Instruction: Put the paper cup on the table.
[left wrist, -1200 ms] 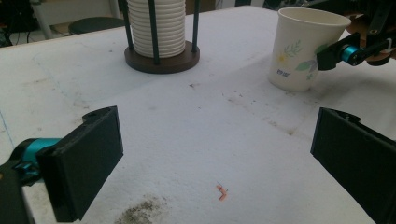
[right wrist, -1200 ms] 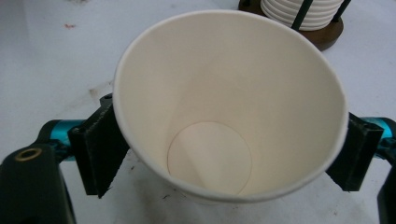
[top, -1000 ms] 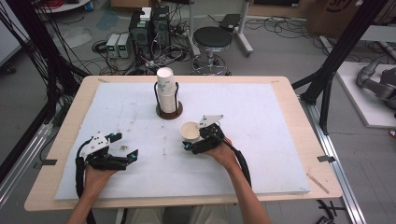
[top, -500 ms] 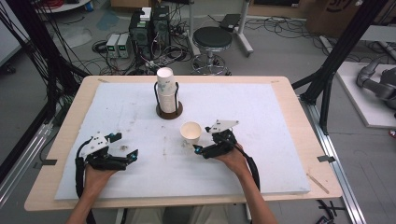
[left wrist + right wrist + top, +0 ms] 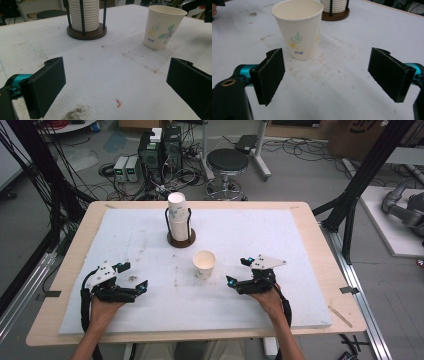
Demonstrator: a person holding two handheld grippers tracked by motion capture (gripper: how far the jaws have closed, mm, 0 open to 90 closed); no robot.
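A wooden tabletop (image 5: 320, 235) is carrying a white foam-like mat (image 5: 250, 235) that is covering most of it; the mat's surface is looking grainy and is showing grey smudges and a small orange fleck near the left claw. Beyond the tabletop, a round black stool (image 5: 227, 161) and boxes of electronics (image 5: 160, 150) with tangled cables are sitting on the floor.

Toward the far middle of the mat, a holder with a round dark wooden base (image 5: 181, 239) and thin dark upright rods is keeping a tall stack of ribbed white paper cups (image 5: 178, 215) upright.

A single paper cup (image 5: 204, 264) is standing upright and empty on the mat, near the holder and on the person's side of it, tapered, smooth, printed with small leaves and flowers. Nothing is lying between it and either claw.

The right claw (image 5: 239, 272) is resting low over the mat just beside the cup, its flat black padded jaws spread wide and released, with the cup ahead of them, nearer the left jaw in its own view.

The left claw (image 5: 134, 276) is sitting well apart from the cup, likewise spread wide and gripping nothing.
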